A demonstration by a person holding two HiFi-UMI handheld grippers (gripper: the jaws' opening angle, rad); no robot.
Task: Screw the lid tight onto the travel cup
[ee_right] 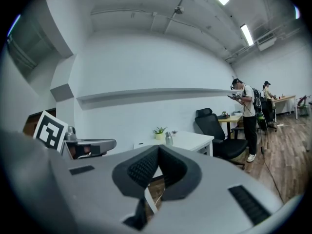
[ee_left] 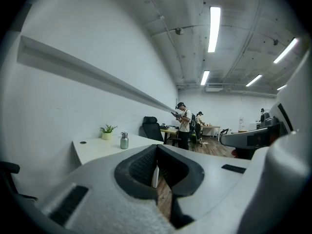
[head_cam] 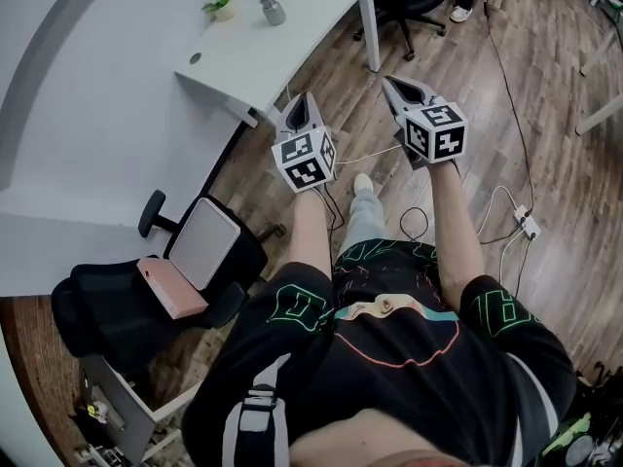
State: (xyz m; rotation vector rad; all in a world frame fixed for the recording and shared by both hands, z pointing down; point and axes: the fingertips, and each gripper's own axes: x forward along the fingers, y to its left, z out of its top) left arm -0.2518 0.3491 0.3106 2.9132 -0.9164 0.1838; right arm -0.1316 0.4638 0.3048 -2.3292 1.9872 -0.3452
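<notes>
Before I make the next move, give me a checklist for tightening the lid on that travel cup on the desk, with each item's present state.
1. Left gripper empty: ok, jaws together with nothing between them.
2. Right gripper empty: ok, jaws together with nothing between them.
3. Jaws open to take hold: not ok, both are shut.
4. Travel cup found: ok, upright on the white desk beside the small plant.
5. Cup in reach: not ok, both grippers hang over the floor, short of the desk.
6. Lid screwed tight: cannot tell, the cup is too small in every view.
</notes>
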